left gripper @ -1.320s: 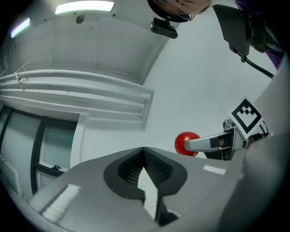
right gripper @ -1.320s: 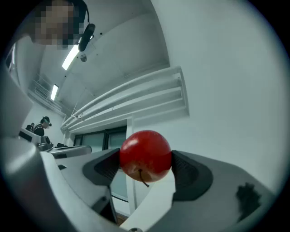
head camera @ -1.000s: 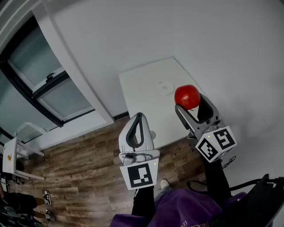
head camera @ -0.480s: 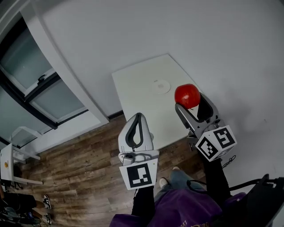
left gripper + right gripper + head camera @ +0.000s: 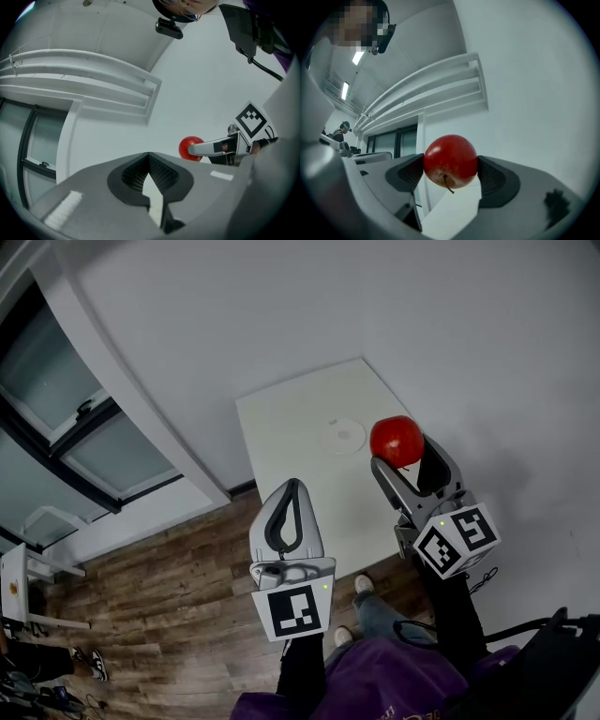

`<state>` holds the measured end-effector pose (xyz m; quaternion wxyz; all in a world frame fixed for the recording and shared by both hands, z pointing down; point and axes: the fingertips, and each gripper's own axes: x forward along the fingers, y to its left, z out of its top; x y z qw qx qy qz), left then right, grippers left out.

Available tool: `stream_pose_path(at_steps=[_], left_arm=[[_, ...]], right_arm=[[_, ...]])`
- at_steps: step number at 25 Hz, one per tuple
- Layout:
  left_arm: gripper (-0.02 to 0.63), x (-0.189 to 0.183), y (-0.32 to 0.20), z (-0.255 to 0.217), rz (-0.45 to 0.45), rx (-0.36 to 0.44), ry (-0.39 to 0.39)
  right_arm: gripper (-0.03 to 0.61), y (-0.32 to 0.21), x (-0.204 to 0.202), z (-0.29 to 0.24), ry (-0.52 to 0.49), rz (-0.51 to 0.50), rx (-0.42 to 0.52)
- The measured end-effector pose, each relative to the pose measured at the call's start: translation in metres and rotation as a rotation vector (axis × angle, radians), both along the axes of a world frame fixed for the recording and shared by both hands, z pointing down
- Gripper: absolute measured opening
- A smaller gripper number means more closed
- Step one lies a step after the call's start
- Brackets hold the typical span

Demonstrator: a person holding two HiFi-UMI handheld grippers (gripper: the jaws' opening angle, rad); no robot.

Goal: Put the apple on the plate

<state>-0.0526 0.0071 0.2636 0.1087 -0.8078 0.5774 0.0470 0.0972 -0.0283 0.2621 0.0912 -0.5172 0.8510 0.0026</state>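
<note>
Grey and smooth, the left tongs point(image 5: 292, 486) are pressed together with nothing between them. Their inner pads point(image 5: 162, 173) are dark and ribbed. Ahead of them stands a flat white table point(image 5: 281, 437). On it, past the tips of both tongs, lies a round white plate point(image 5: 343, 436). Just right of the plate, the right tongs point(image 5: 401, 457) pinch the apple point(image 5: 396, 440) up in the air. It is round, red and shiny, with a thin brown stem and a yellowish patch.
</note>
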Motion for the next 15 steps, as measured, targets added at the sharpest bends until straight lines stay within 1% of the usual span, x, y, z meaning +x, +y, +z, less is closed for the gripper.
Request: stream_pose_path(at_steps=[4,10,15], left_arm=[[0.006,0.008,-0.034,0.002,-0.012,-0.002,-0.014],[0.006,0.02,-0.106,0.011,-0.052,-0.027,-0.018],[0.006,0.025,-0.119,0.023,-0.083,-0.033,-0.02]], right_arm=[[0.36,-0.037,0.002,0.004,0.006,-0.026,-0.008],[0.36,-0.115,0.013,0.014,0.013,-0.066,-0.029],[0.362,-0.136,0.022,0.034,0.023,-0.08,-0.054]])
